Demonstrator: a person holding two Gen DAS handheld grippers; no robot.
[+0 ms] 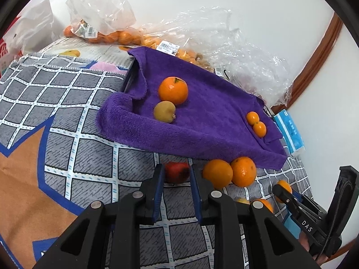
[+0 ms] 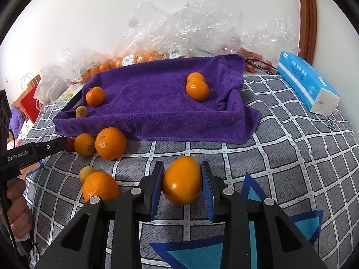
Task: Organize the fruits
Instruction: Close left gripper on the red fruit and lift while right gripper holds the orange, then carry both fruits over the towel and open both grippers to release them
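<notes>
Currently, left hand-held gripper [image 1: 176,174] clamped on small red fruit [image 1: 176,172], right hand-held gripper [image 2: 182,180] clamped on round orange citrus fruit [image 2: 181,180], near purple terry towel [image 2: 152,103].

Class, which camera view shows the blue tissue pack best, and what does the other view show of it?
The right wrist view: the blue tissue pack lies fully visible on the grid cloth, with its white end facing us. The left wrist view shows only a foreshortened part beyond the purple towel's corner.

Both wrist cameras look steeply down along their fingers, close above the bedspread [image 1: 67,112]; each shows the purple towel [image 1: 202,116] beyond.
</notes>
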